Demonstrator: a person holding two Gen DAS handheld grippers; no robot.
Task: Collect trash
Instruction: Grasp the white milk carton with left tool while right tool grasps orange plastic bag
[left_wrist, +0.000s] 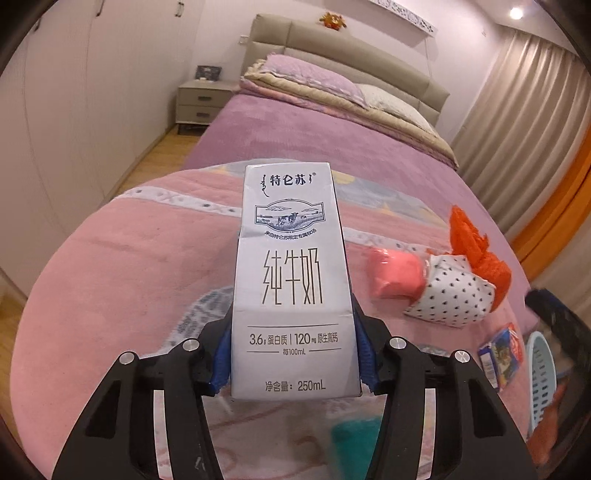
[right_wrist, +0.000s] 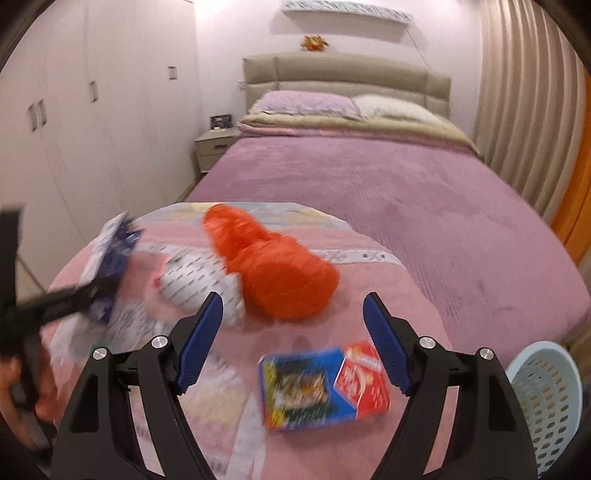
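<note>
Keeping the left tongs (left_wrist: 293, 354) clamped square on the milk carton (left_wrist: 291, 280), carry it to the basket (right_wrist: 546, 391); right tongs (right_wrist: 293, 339) gape empty.

Open tongs (right_wrist: 293, 343) above blue-red carton (right_wrist: 325, 391)

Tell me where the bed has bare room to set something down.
Free: the purple bedspread between the pink blanket and the pillows; also the pink blanket left of the milk carton. Crowded: to the carton's right, the pink pack, dotted paper box, orange bag and blue-red box.
</note>
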